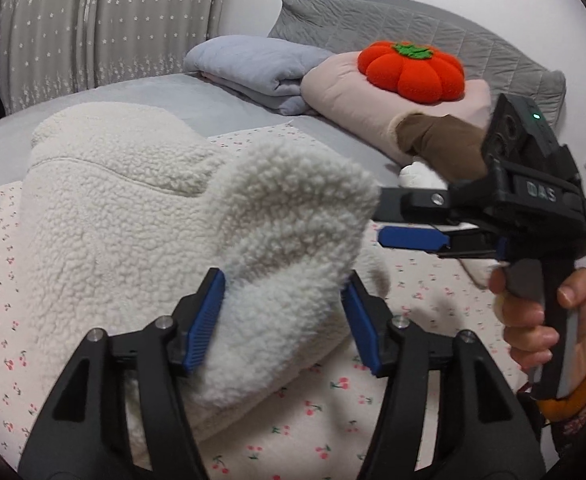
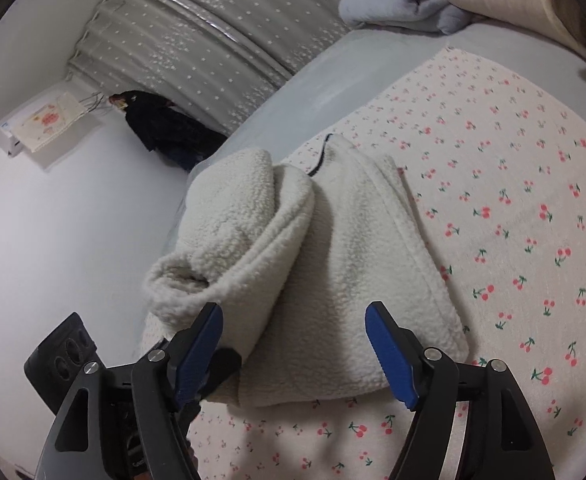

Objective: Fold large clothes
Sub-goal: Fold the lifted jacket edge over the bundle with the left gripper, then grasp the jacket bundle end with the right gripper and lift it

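Plainly mid-fold. Cream fleece jacket [image 1: 125, 216] lying on the middle of the cherry-print sheet [image 2: 513, 200], body flat, one sleeve [image 2: 245, 240] doubled back over the side farthest from the sheet's open stretch, cuff end rolled into a loose tube.

Left gripper [image 1: 281, 320] low over the near end of the sheet, jaws parted around a thick hump of fleece; pads alongside the pile rather than biting in, though hard to say from this close whether one pad grazes it. Right gripper [image 2: 293, 348] above the jacket's near edge, jaws wide, nothing between them.

Risks from here:
- Springy sleeve rolling off the body and onto the sheet once let go, undoing the fold. Cause: bulk and bounce of the pile, no crease to hold it.
- Ribbed blue pads catching curly loops on the way out and dragging the layer along.
- Pinching two layers instead of one at the next grab, so lopsided edges.
- Sheet itself rucked up under the jacket if gripped too deep.

Materials and shapes: jacket in nubbly, matte sherpa, thick and soft, rounded at every fold, with a dark zip line [image 2: 321, 156] near the collar. Sheet thin, smooth, pale pink with small red cherries. Gripper arms hard black plastic.
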A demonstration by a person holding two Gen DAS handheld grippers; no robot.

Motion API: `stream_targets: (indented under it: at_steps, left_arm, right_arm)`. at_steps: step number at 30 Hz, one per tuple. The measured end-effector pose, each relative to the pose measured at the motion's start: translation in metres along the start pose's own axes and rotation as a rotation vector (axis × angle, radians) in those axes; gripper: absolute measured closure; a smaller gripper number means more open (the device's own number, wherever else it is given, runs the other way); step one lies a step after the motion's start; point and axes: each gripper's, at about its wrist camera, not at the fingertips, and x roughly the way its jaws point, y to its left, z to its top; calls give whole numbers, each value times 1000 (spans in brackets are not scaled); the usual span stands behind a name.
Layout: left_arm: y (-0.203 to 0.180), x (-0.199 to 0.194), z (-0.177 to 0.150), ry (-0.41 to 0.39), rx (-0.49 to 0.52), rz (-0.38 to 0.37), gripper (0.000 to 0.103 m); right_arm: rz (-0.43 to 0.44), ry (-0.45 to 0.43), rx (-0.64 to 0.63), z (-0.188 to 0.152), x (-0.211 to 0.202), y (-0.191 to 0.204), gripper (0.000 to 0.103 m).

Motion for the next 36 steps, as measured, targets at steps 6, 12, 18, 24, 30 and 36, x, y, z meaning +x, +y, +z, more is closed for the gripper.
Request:
stream_targets:
  at_steps: [6, 12, 18, 24, 30, 36]
  left_arm:
    - [7, -13, -7, 10, -63, -107, 38]
    - [7, -37, -15, 18, -70, -135, 38]
    - [20, -84, -16, -25, -61, -97, 33]
    - [85, -90, -15, -34, -174, 63, 29]
    - [109, -43, -29, 72, -229, 78, 28]
    - [95, -40, -31, 89, -173, 126, 25]
  right_arm:
    - [101, 45, 41, 27, 19, 3, 19]
    - [115, 158, 42, 51, 67, 16, 19]
    - [177, 300, 193, 77, 112, -5, 17]
    - [269, 404, 316, 82, 143, -9, 16]
    - [317, 455, 391, 82, 162, -5, 16]
    - [319, 466, 380, 74, 176, 8, 16]
